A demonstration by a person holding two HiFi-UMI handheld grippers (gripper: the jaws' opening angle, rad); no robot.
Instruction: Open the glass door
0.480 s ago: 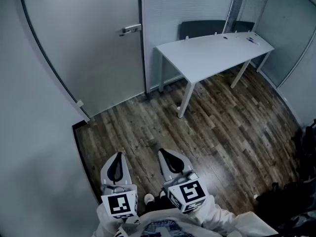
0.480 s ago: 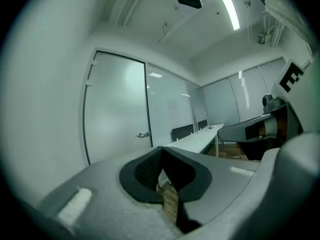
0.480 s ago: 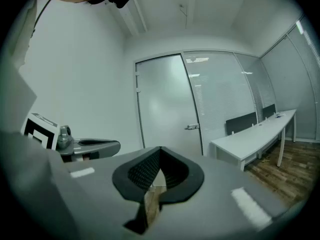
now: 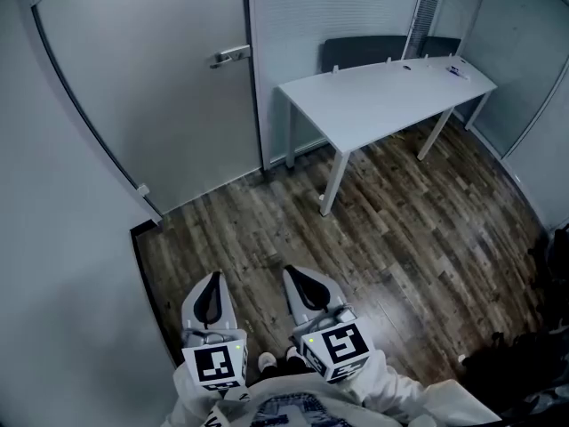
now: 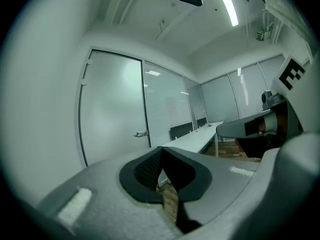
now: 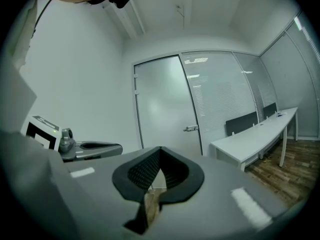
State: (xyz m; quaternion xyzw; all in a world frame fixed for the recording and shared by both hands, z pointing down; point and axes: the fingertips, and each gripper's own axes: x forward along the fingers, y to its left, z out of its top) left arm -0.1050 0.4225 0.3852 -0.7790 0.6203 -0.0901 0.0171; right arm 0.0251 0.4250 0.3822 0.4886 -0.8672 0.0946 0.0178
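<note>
Keeping my left gripper [image 4: 212, 285] and right gripper [image 4: 299, 280] closed and empty, I am barely moving, still well short of the door handle [image 4: 229, 56].

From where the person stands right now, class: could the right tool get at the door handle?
Probably not yet. The right tool is held close to the body, shut and empty, and the door handle lies well across the floor. Nothing blocks the way; stepping forward should do it.
</note>
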